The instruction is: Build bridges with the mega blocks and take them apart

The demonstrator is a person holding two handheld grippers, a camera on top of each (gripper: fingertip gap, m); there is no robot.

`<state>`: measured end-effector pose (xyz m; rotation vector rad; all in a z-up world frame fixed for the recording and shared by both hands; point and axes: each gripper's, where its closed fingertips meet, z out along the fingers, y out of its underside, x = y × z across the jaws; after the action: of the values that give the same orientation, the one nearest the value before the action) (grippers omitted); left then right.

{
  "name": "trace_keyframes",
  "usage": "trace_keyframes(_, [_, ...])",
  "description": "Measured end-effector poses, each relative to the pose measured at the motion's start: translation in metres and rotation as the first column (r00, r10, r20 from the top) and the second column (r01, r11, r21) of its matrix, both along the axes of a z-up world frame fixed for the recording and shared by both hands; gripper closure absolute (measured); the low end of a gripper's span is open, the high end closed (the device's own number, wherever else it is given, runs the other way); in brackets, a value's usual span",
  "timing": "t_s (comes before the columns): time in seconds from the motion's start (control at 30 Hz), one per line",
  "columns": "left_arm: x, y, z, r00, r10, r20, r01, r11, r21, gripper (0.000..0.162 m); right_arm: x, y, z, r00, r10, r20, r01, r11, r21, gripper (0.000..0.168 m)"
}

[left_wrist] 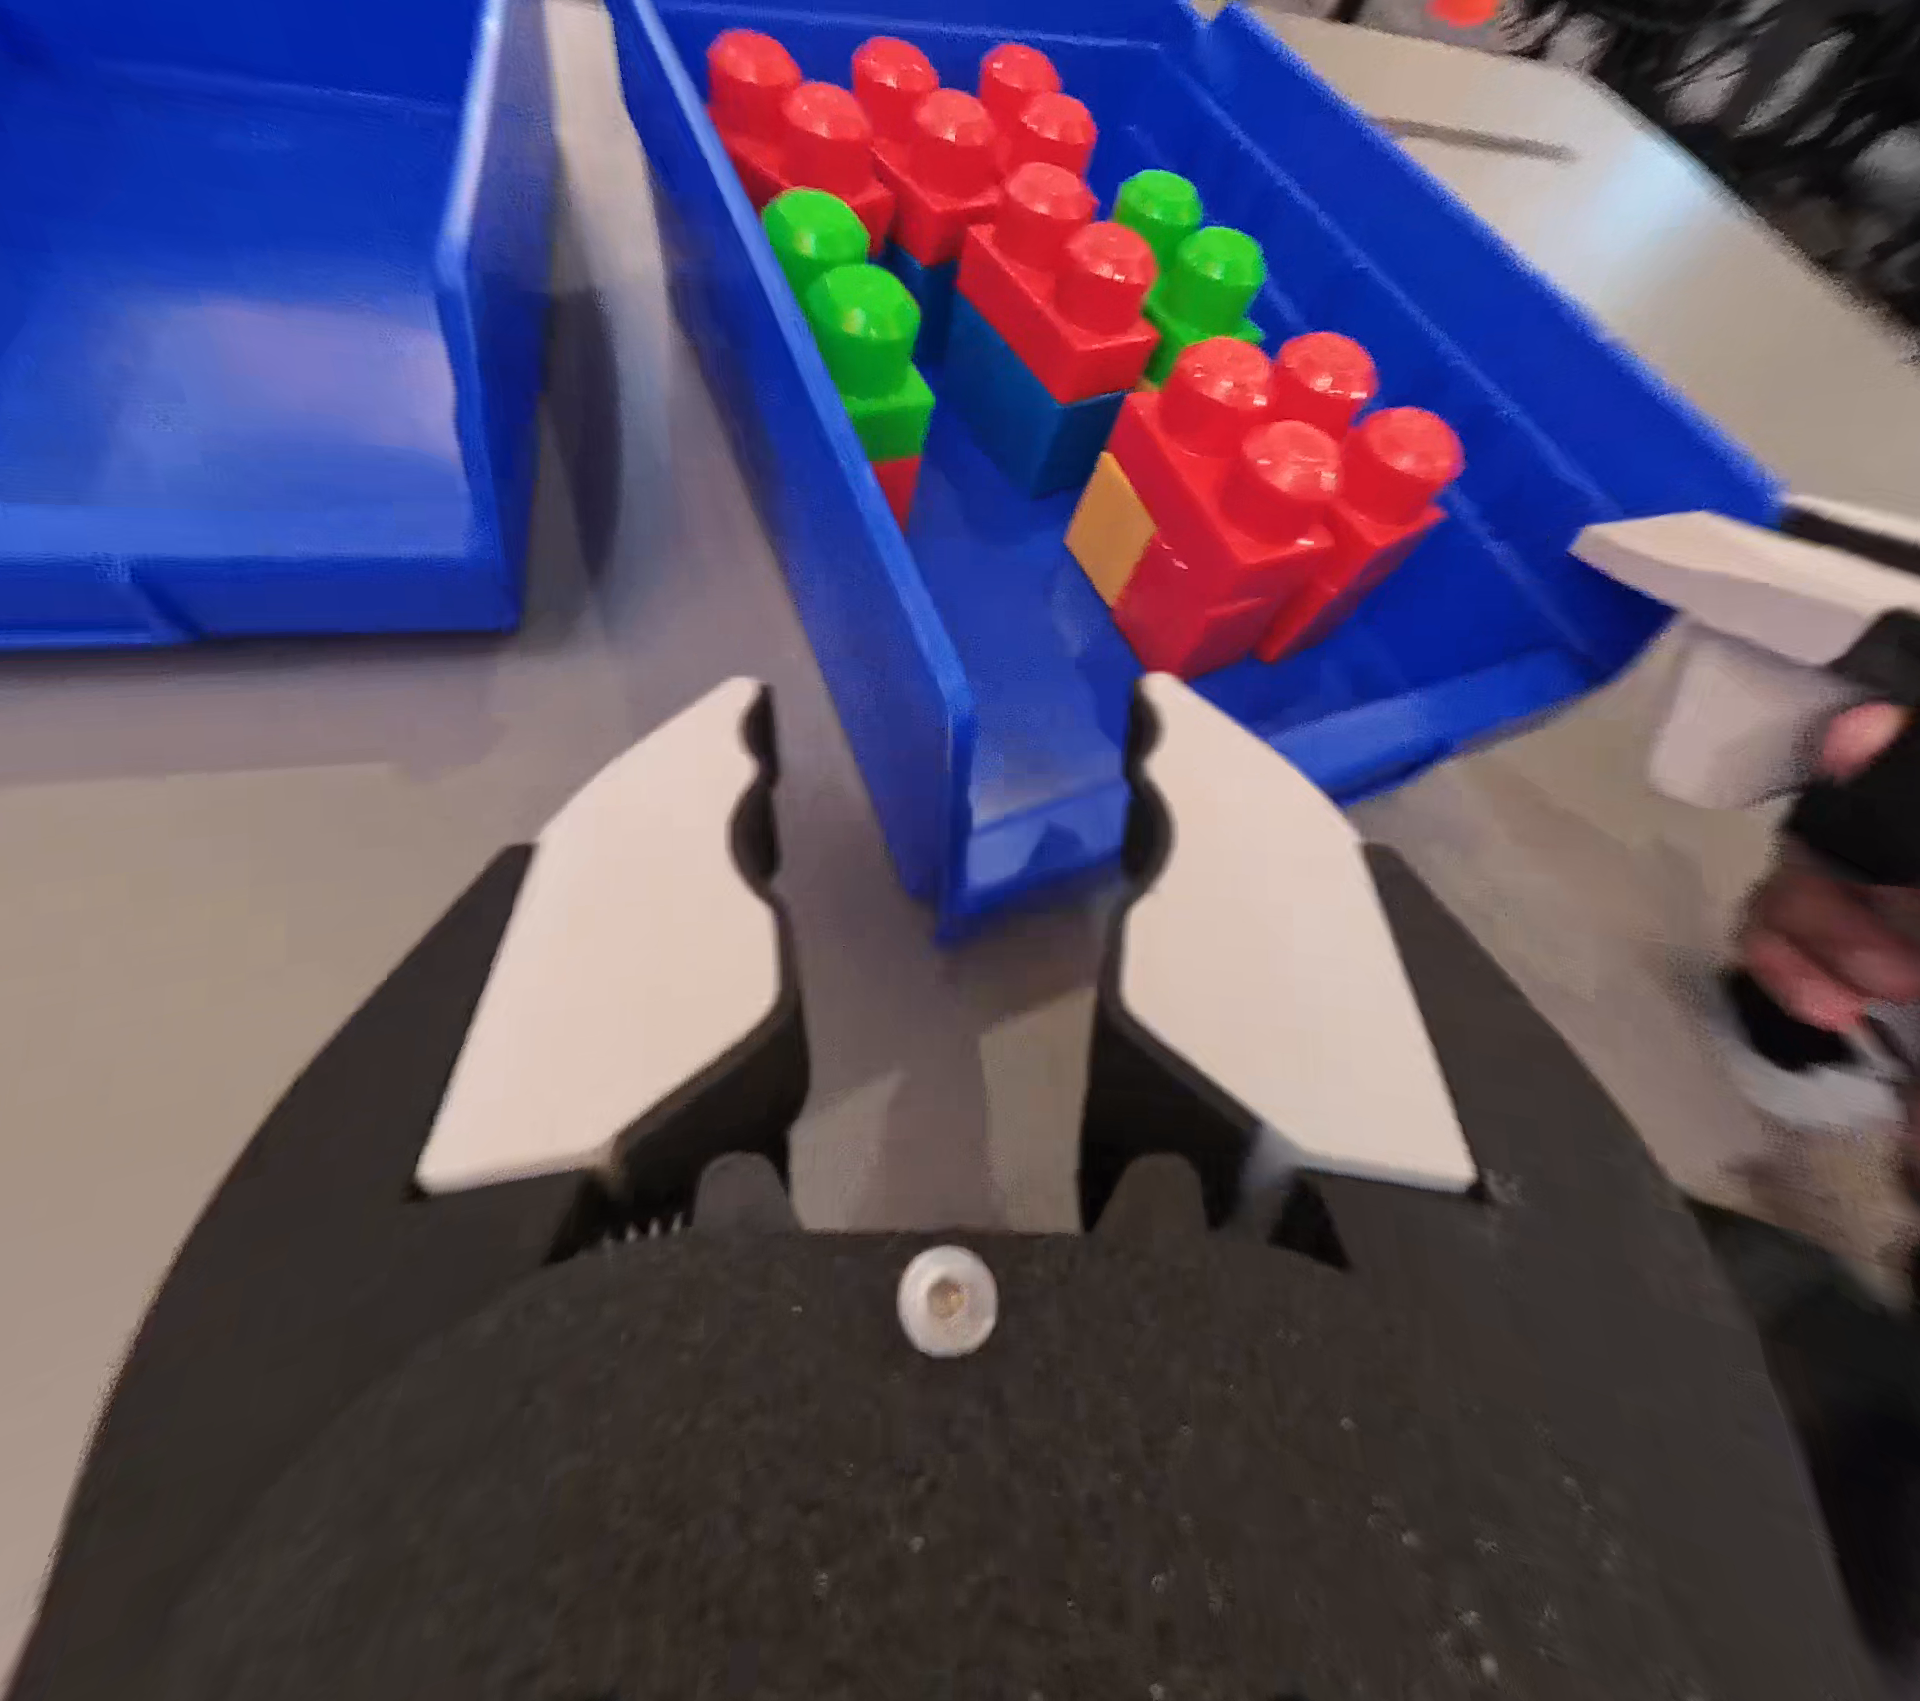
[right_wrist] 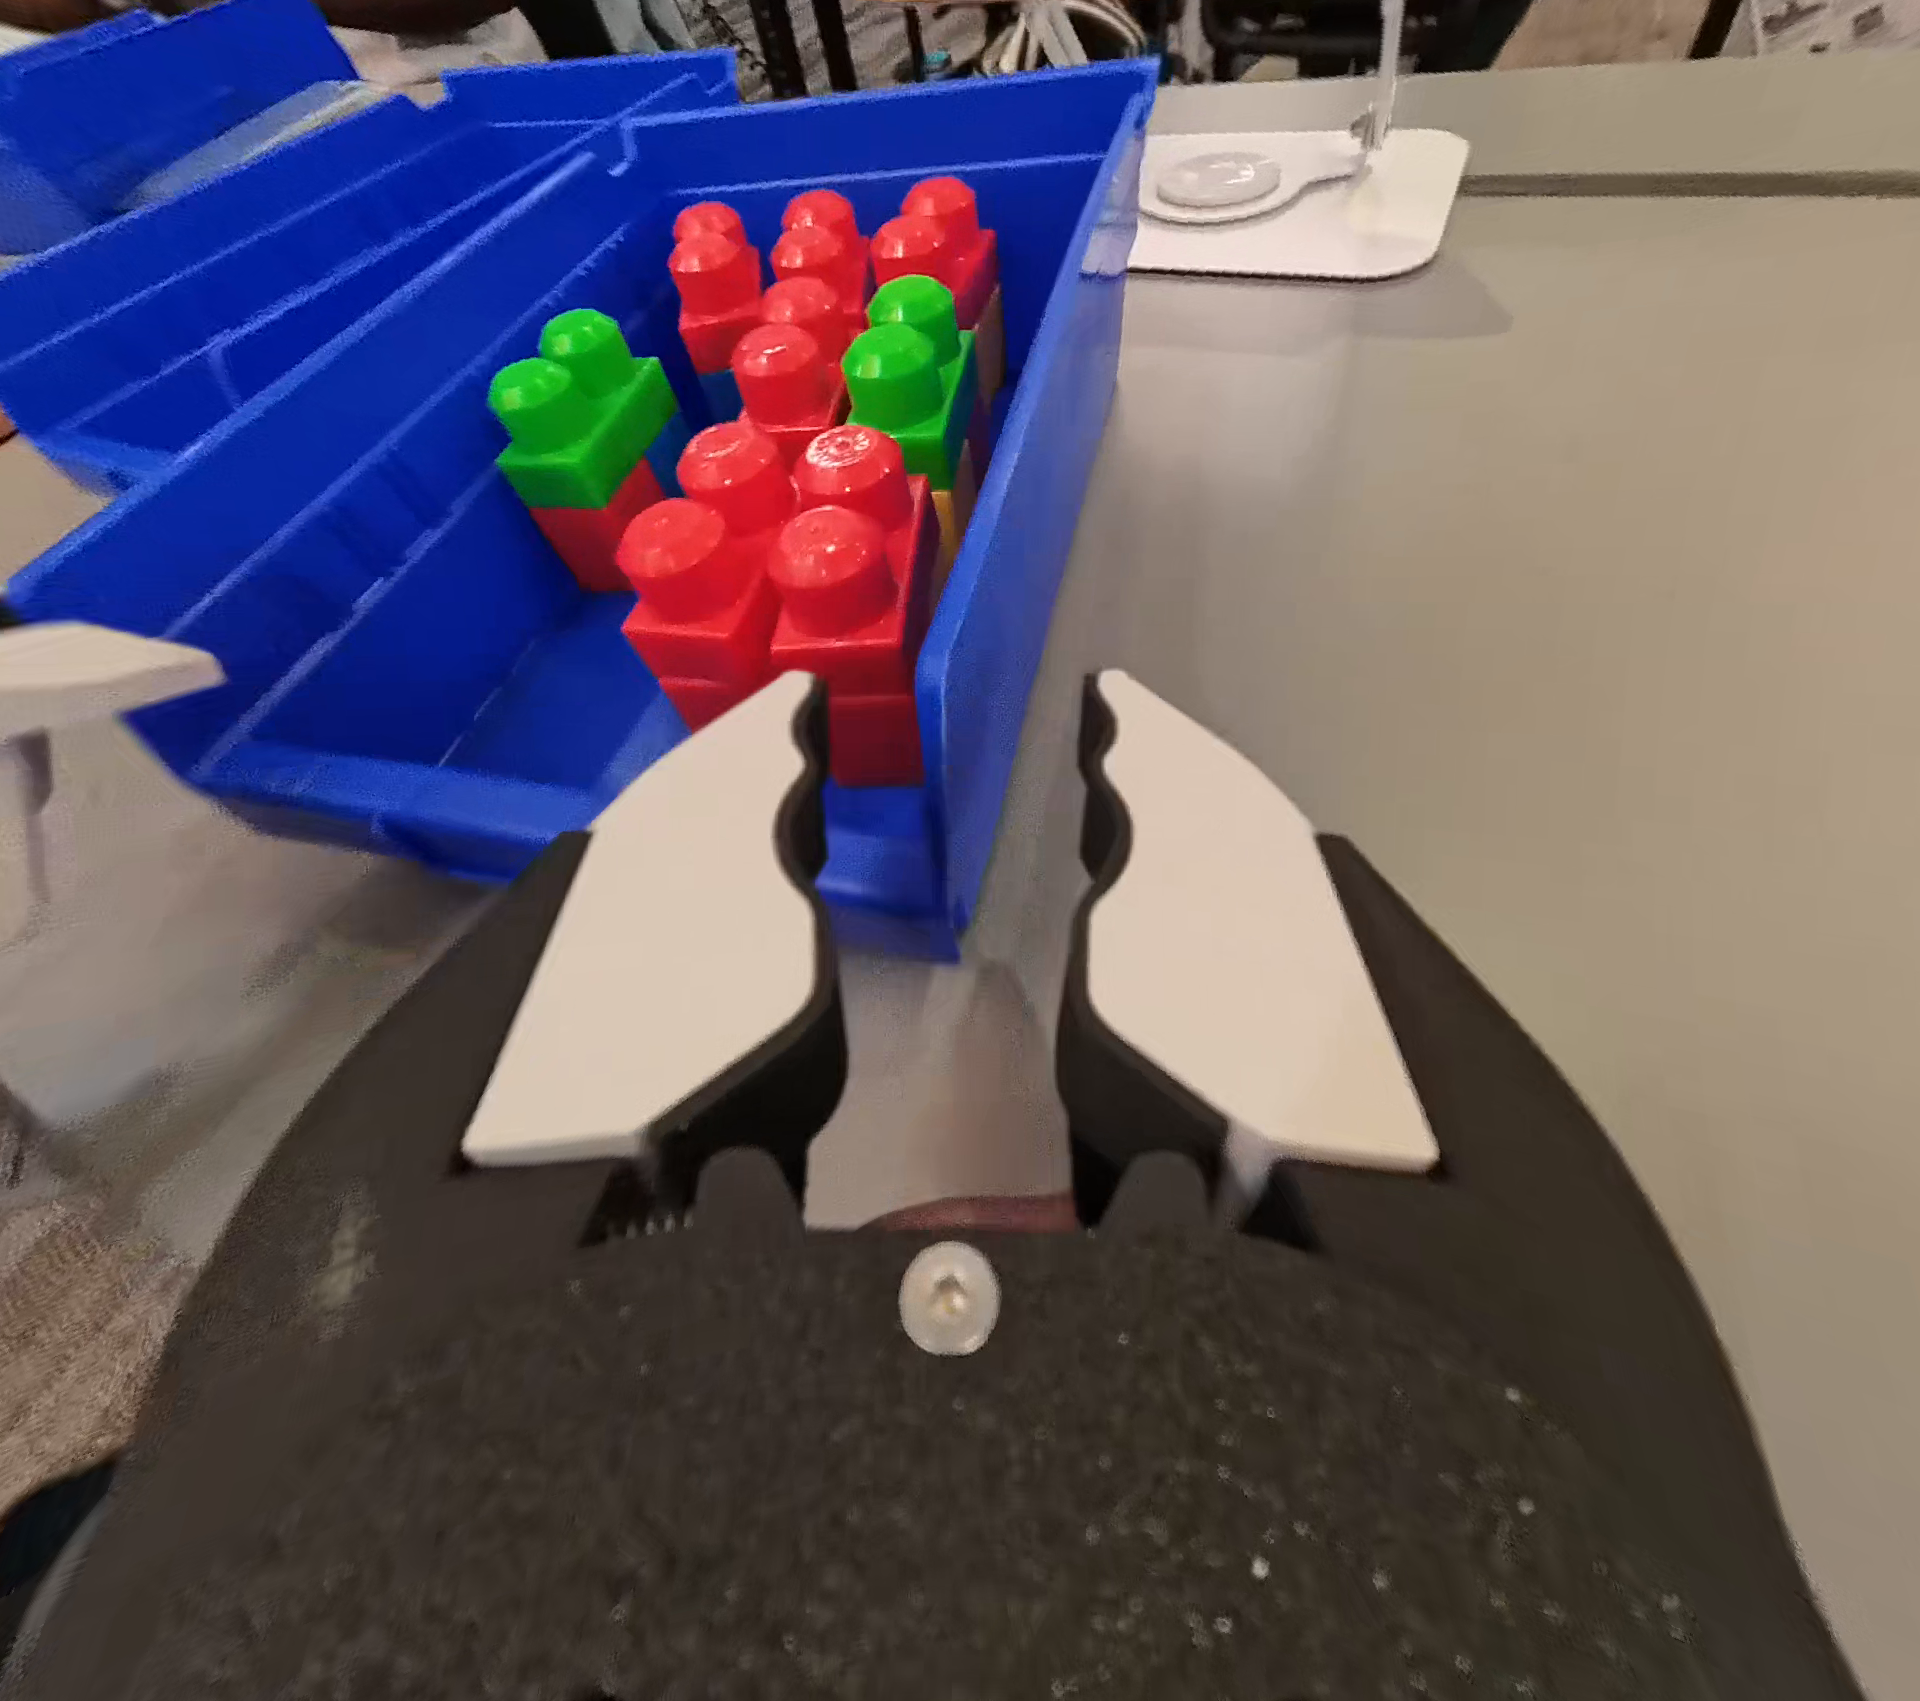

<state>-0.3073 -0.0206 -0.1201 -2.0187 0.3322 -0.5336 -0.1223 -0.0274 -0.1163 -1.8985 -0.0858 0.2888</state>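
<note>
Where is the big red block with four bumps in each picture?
Left wrist view: the red four-stud block stands right of centre, nearest block in the blue bin.
Right wrist view: it stands at centre, just above the left finger.
Shared landmark: the green two-stud block stacked on red.

Both wrist views face the blue bin closely, from opposite corners.

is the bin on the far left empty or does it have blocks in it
Empty as far as shown: the far-left bin shows only bare blue floor, while the blocks all stand in the neighbouring bin.
</note>
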Motion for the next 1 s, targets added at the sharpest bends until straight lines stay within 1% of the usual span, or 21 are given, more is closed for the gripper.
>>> trace_keyframes(0.03, [-0.004, -0.009, 0.005, 0.998, -0.028, 0.063, 0.029, 0.999, -0.013, 0.092, 0.002, -0.010, 0.006, 1.000, 0.023, 0.016, -0.023, 0.999, 0.032, 0.121])
trace_keyframes(0.07, [-0.014, -0.014, 0.011, 0.994, -0.037, 0.103, 0.038, 0.999, -0.009, 0.090, 0.005, -0.022, 0.013, 0.999, 0.042, 0.032, -0.044, 0.996, 0.079, 0.121])
trace_keyframes(0.13, [-0.054, -0.010, 0.018, 0.996, 0.018, 0.093, -0.020, 1.000, 0.022, 0.081, 0.005, -0.045, 0.026, 0.996, 0.081, 0.044, -0.088, 0.980, 0.176, 0.120])
trace_keyframes(0.23, [-0.140, 0.030, 0.021, 0.981, 0.193, 0.012, -0.194, 0.977, 0.094, 0.078, -0.006, -0.069, 0.036, 0.984, 0.153, 0.088, -0.173, 0.941, 0.291, 0.113])
trace_keyframes(0.27, [-0.162, 0.048, 0.020, 0.975, 0.223, -0.002, -0.221, 0.970, 0.102, 0.080, -0.014, -0.072, 0.039, 0.978, 0.177, 0.109, -0.203, 0.929, 0.310, 0.111])
trace_keyframes(0.3, [-0.181, 0.066, 0.016, 0.968, 0.249, -0.030, -0.245, 0.966, 0.084, 0.085, -0.022, -0.074, 0.039, 0.971, 0.197, 0.139, -0.232, 0.921, 0.313, 0.114])
trace_keyframes(0.37, [-0.214, 0.102, 0.006, 0.944, 0.316, -0.094, -0.315, 0.949, 0.022, 0.084, -0.040, -0.076, 0.033, 0.951, 0.237, 0.199, -0.287, 0.915, 0.282, 0.117])
trace_keyframes(0.4, [-0.226, 0.119, 0.007, 0.933, 0.342, -0.107, -0.341, 0.940, 0.030, 0.086, -0.048, -0.077, 0.028, 0.944, 0.247, 0.219, -0.300, 0.918, 0.259, 0.117])
trace_keyframes(0.43, [-0.237, 0.136, 0.006, 0.923, 0.363, -0.131, -0.361, 0.932, 0.039, 0.091, -0.057, -0.078, 0.023, 0.935, 0.269, 0.232, -0.323, 0.916, 0.237, 0.117])
trace_keyframes(0.5, [-0.256, 0.162, -0.007, 0.894, 0.392, -0.215, -0.403, 0.915, -0.003, 0.091, -0.076, -0.082, 0.012, 0.914, 0.328, 0.240, -0.377, 0.905, 0.198, 0.116])
trace_keyframes(0.53, [-0.260, 0.171, -0.013, 0.890, 0.392, -0.232, -0.407, 0.913, -0.018, 0.093, -0.085, -0.083, 0.007, 0.907, 0.349, 0.236, -0.394, 0.902, 0.178, 0.116])
trace_keyframes(0.57, [-0.256, 0.176, -0.014, 0.911, 0.359, -0.205, -0.371, 0.928, -0.026, 0.110, -0.095, -0.084, 0.002, 0.897, 0.382, 0.223, -0.420, 0.894, 0.155, 0.117])
trace_keyframes(0.6, [-0.247, 0.176, -0.011, 0.942, 0.300, -0.149, -0.308, 0.951, -0.031, 0.152, -0.106, -0.086, -0.004, 0.882, 0.422, 0.208, -0.453, 0.882, 0.130, 0.121])
trace_keyframes(0.63, [-0.243, 0.172, -0.010, 0.958, 0.267, -0.109, -0.272, 0.961, -0.041, 0.159, -0.116, -0.086, -0.009, 0.871, 0.453, 0.192, -0.477, 0.872, 0.106, 0.128])
trace_keyframes(0.67, [-0.242, 0.165, -0.011, 0.959, 0.267, -0.099, -0.273, 0.961, -0.048, 0.159, -0.128, -0.088, -0.014, 0.852, 0.492, 0.176, -0.510, 0.857, 0.076, 0.135])
trace_keyframes(0.7, [-0.245, 0.155, -0.011, 0.950, 0.288, -0.124, -0.294, 0.955, -0.035, 0.159, -0.142, -0.090, -0.019, 0.823, 0.541, 0.171, -0.554, 0.832, 0.034, 0.151])
trace_keyframes(0.73, [-0.248, 0.143, -0.011, 0.940, 0.305, -0.154, -0.312, 0.950, -0.025, 0.160, -0.151, -0.088, -0.024, 0.814, 0.554, 0.174, -0.561, 0.828, -0.008, 0.159])
trace_keyframes(0.77, [-0.248, 0.128, -0.011, 0.935, 0.315, -0.161, -0.323, 0.946, -0.026, 0.160, -0.161, -0.083, -0.024, 0.816, 0.548, 0.182, -0.553, 0.832, -0.027, 0.158])
trace_keyframes(0.83, [-0.250, 0.097, -0.011, 0.929, 0.325, -0.177, -0.333, 0.943, -0.017, 0.159, -0.184, -0.071, -0.015, 0.822, 0.535, 0.197, -0.545, 0.839, -0.007, 0.154])
trace_keyframes(0.93, [-0.255, 0.047, -0.010, 0.918, 0.354, -0.180, -0.357, 0.934, 0.018, 0.158, -0.216, -0.051, -0.004, 0.859, 0.473, 0.197, -0.486, 0.874, 0.022, 0.136])
trace_keyframes(1.0, [-0.260, 0.016, -0.010, 0.911, 0.381, -0.161, -0.381, 0.924, 0.029, 0.158, -0.232, -0.040, -0.006, 0.880, 0.435, 0.193, -0.445, 0.896, 0.008, 0.130])
